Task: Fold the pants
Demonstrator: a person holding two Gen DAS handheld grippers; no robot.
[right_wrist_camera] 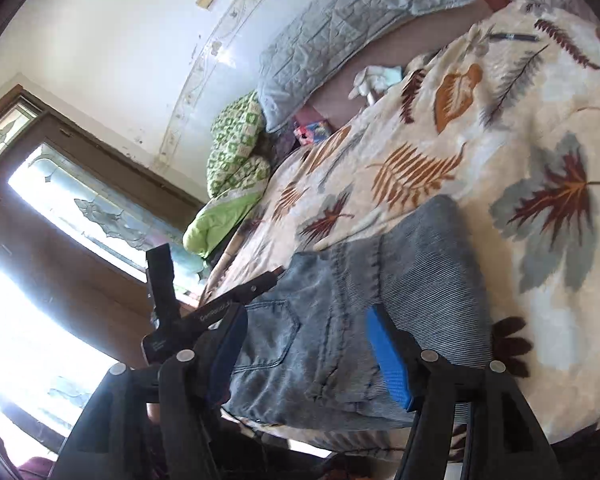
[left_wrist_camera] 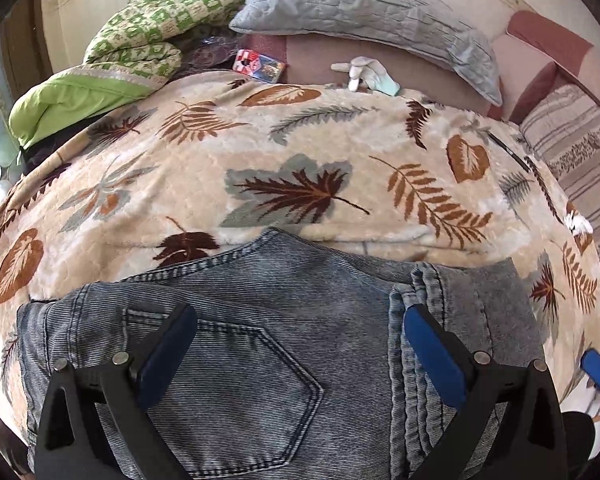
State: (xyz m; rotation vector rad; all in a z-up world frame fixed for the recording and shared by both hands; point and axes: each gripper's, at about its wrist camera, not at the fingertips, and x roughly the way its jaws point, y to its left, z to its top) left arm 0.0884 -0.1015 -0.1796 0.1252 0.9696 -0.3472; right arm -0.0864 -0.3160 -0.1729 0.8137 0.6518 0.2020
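Fingers [left_wrist_camera: 432, 344]: both pairs wide open, empty | jeans [left_wrist_camera: 260, 320] between and under them on bed [left_wrist_camera: 300, 140] | denim heavy, limp, grippy | grip thick seam or waistband

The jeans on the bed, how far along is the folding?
Done: the jeans lie on the leaf-print blanket as a compact bundle, back pocket up, layers stacked at one side. In hand: nothing; the left gripper and right gripper both hover over the denim with jaws open. Left: perhaps one more fold or smoothing; I cannot tell.
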